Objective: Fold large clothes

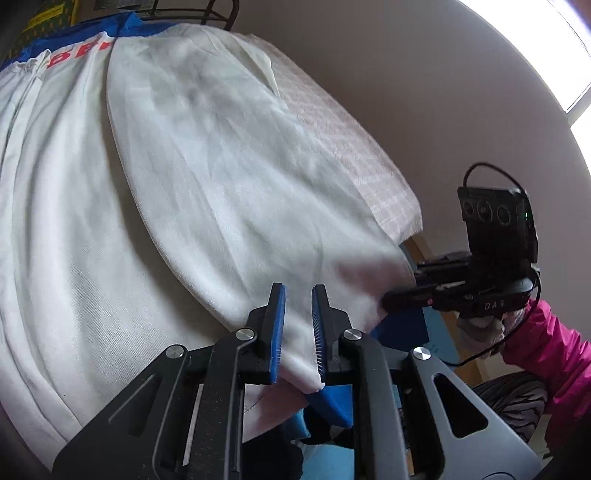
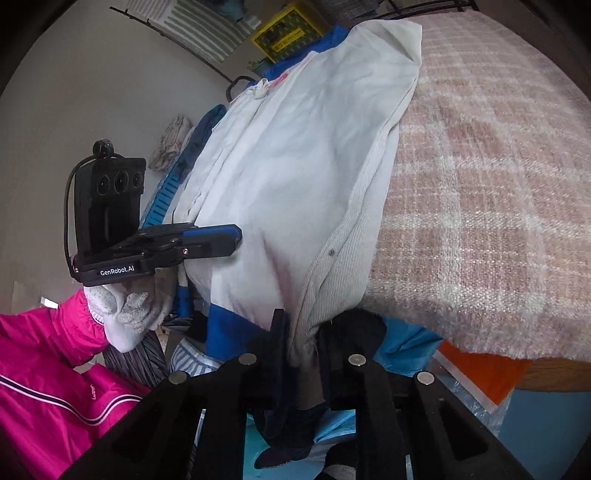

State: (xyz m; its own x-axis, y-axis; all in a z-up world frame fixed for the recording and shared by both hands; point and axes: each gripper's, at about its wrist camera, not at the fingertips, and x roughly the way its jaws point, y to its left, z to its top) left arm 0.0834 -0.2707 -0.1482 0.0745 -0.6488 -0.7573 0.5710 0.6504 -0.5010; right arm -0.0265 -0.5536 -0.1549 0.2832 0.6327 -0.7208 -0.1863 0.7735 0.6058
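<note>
A large white garment [image 1: 221, 166] with blue trim and red lettering lies spread along the bed. Its near end hangs over the bed's edge. My left gripper [image 1: 298, 325] pinches the white hem between its blue pads, with blue trim hanging below. In the right wrist view the same garment [image 2: 295, 166] runs away from me. My right gripper [image 2: 301, 332] is closed on the bunched ribbed hem, its dark fingers on either side of the fold. Each gripper shows in the other's view: the right gripper [image 1: 388, 295] at the garment's right corner, the left gripper [image 2: 236, 236] at its left edge.
A pink checked blanket [image 2: 480, 184] covers the bed to the right of the garment. A gloved hand [image 2: 125, 310] and a pink sleeve [image 2: 44, 369] carry the left gripper. An orange item [image 2: 480, 373] and blue cloths lie below the bed's edge. A yellow box [image 2: 288, 29] stands at the far end.
</note>
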